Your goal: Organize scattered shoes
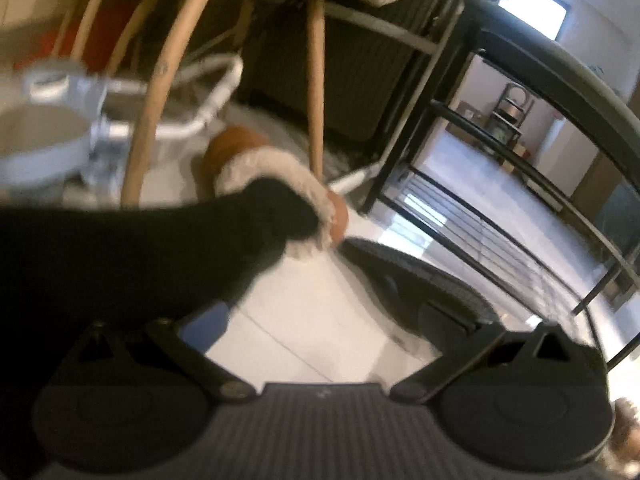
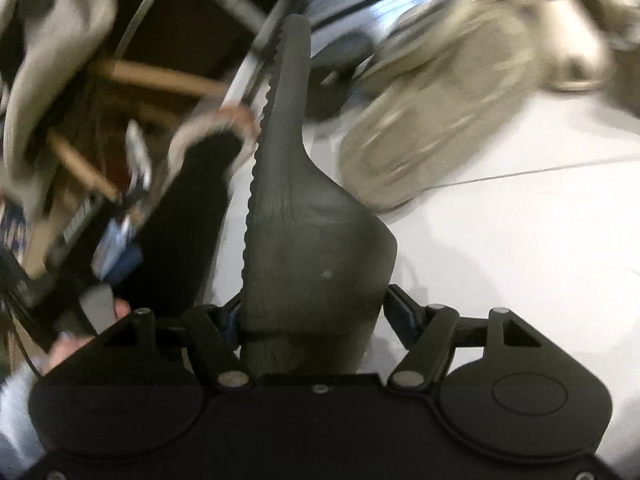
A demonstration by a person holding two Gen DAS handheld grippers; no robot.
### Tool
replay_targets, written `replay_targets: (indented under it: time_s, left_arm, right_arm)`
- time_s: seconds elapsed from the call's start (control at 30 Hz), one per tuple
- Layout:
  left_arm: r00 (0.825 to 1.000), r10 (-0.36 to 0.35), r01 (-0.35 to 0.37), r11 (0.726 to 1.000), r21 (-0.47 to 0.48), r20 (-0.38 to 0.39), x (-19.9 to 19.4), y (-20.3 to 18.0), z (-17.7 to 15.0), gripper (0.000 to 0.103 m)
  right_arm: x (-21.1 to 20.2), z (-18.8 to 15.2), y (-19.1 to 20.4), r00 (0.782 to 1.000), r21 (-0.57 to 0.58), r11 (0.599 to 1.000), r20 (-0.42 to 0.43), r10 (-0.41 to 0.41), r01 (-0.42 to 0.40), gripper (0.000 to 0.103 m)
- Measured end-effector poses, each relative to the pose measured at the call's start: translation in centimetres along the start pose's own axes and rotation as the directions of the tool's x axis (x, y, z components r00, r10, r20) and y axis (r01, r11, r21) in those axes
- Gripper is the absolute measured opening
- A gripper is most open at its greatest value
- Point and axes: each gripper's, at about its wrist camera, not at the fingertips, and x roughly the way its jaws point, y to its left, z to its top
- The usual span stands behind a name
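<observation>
A brown slipper (image 1: 240, 148) with a cream fleece collar hangs under a chair, blurred. My left gripper (image 1: 326, 230) is shut on its collar: one black finger sits inside the opening, the other finger (image 1: 416, 284) presses against the heel from outside. In the right wrist view the same slipper (image 2: 224, 124) shows at the tip of that black finger (image 2: 192, 216). My right gripper (image 2: 312, 320) is shut on a dark grey shoe (image 2: 304, 220) with a serrated sole edge. The shoe stands upright between the jaws and hides the fingertips. Its toe points toward the rack.
A black wire shoe rack (image 1: 500, 216) stands to the right on the white tile floor (image 1: 304, 320). Wooden chair legs (image 1: 316, 92) and a white bucket (image 1: 40, 148) crowd the left. A beige sneaker (image 2: 432, 120) lies on the floor by the rack. A hand (image 2: 76, 344) holds the left gripper.
</observation>
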Motion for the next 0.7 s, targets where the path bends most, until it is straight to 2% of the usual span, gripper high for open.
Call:
replay_targets:
  time_s: [0.07, 0.13, 0.23, 0.3, 0.4, 0.43, 0.47, 0.53, 0.63, 0.67, 0.7]
  left_arm:
    - [1.000, -0.016, 0.016, 1.000, -0.011, 0.007, -0.3, -1.1, -0.4, 0.102]
    - [0.997, -0.044, 0.042, 0.998, 0.036, 0.066, -1.0, -3.5, -0.9, 0.102]
    - [0.989, -0.101, 0.097, 0.994, 0.045, 0.106, -1.3, -6.5, -1.5, 0.102]
    - [0.987, -0.120, 0.116, 0.992, 0.044, 0.109, -1.1, -7.9, -1.9, 0.102]
    - [0.987, -0.122, 0.115, 0.991, 0.073, 0.100, -0.5, -8.7, -2.8, 0.102]
    - [0.988, -0.120, 0.111, 0.990, 0.089, 0.101, -0.4, -8.5, -3.1, 0.102]
    - [0.988, -0.117, 0.106, 0.989, 0.105, 0.103, -0.3, -8.3, -3.4, 0.102]
    - [0.990, -0.090, 0.074, 0.986, 0.151, 0.104, 0.1, -7.0, -3.9, 0.102]
    - [0.995, -0.061, 0.047, 0.984, 0.171, 0.076, 0.8, -5.4, -3.8, 0.102]
    - [0.997, -0.055, 0.047, 0.988, 0.149, 0.050, 1.4, -4.7, -3.4, 0.102]
    - [0.998, -0.046, 0.042, 0.992, 0.119, 0.035, 1.8, -4.2, -3.1, 0.102]
  right_arm:
    - [-2.9, -0.2, -1.3, 0.994, 0.063, 0.995, 0.074, -0.079, 0.074, 0.070]
    - [-4.5, -0.2, -2.1, 0.980, 0.107, 0.983, 0.117, -0.159, 0.147, 0.070]
    - [-7.3, -0.4, -3.8, 0.923, 0.184, 0.927, 0.150, -0.354, 0.326, 0.070]
    - [-7.6, 0.0, -4.7, 0.833, 0.203, 0.841, 0.153, -0.532, 0.501, 0.070]
    - [-5.9, 0.2, -5.3, 0.748, 0.165, 0.755, 0.115, -0.654, 0.635, 0.070]
    - [-4.9, 0.3, -5.3, 0.733, 0.145, 0.739, 0.097, -0.673, 0.658, 0.070]
    - [-3.5, 0.4, -5.2, 0.723, 0.111, 0.726, 0.071, -0.687, 0.679, 0.070]
    - [-0.9, 0.1, -4.7, 0.722, 0.038, 0.722, 0.026, -0.691, 0.690, 0.074]
    - [1.3, -0.6, -3.3, 0.714, -0.058, 0.712, 0.025, -0.699, 0.699, 0.090]
    - [1.8, -0.6, -2.8, 0.722, -0.090, 0.718, 0.020, -0.691, 0.690, 0.101]
    - [2.1, -0.6, -2.4, 0.737, -0.112, 0.732, 0.012, -0.676, 0.673, 0.103]
